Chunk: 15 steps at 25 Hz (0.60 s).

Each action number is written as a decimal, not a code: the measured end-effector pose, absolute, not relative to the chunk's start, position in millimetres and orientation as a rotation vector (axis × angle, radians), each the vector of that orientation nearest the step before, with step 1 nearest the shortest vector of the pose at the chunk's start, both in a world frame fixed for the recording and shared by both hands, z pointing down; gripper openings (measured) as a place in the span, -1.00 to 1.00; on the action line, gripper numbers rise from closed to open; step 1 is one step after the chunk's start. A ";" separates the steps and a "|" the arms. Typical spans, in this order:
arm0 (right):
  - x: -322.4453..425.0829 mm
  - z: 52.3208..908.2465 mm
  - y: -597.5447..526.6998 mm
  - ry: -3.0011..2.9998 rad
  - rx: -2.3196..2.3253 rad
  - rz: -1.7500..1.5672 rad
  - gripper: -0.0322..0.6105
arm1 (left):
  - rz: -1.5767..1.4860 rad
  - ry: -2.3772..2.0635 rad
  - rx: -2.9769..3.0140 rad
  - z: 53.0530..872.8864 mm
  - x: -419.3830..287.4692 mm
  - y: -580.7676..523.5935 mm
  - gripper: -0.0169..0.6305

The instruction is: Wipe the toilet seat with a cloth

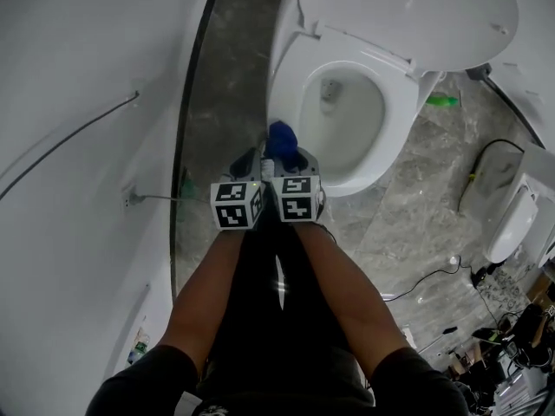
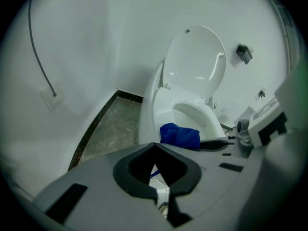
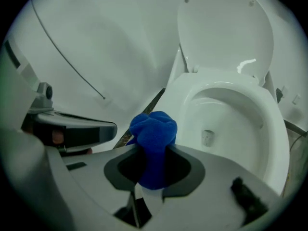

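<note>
The white toilet has its lid (image 1: 408, 16) raised and its seat (image 1: 401, 102) down over the bowl. My two grippers hang side by side just in front of the bowl's near left rim. My right gripper (image 1: 286, 159) is shut on a bunched blue cloth (image 1: 282, 139), which sticks up out of its jaws (image 3: 154, 134) close to the seat (image 3: 262, 105). My left gripper (image 1: 249, 165) is shut with nothing between its jaws, whose tips meet (image 2: 155, 146). From the left gripper view the cloth (image 2: 180, 135) sits to the right, before the seat (image 2: 199, 113).
A curved white wall (image 1: 78, 146) with a thin cable runs along the left, and a strip of grey marble floor (image 1: 221, 102) lies between it and the toilet. On the right floor are a green object (image 1: 441, 101), a white fixture (image 1: 512, 224) and black cables (image 1: 421, 280).
</note>
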State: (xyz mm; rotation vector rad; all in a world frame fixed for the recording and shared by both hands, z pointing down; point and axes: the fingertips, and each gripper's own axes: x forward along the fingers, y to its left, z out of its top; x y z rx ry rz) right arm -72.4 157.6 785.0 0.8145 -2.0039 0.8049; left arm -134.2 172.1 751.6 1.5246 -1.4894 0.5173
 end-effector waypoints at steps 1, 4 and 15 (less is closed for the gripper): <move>-76.6 785.1 149.4 -2.009 0.822 0.805 -0.61 | 0.514 -1.503 1.529 751.3 -141.6 165.2 -0.92; -85.2 785.6 122.3 -2.032 0.843 0.802 -0.61 | 0.506 -1.542 1.541 751.4 -162.5 144.5 -0.92; -85.7 784.0 -1.1 -2.086 0.959 0.821 -0.61 | 0.511 -1.534 1.632 750.8 -173.8 70.5 -0.92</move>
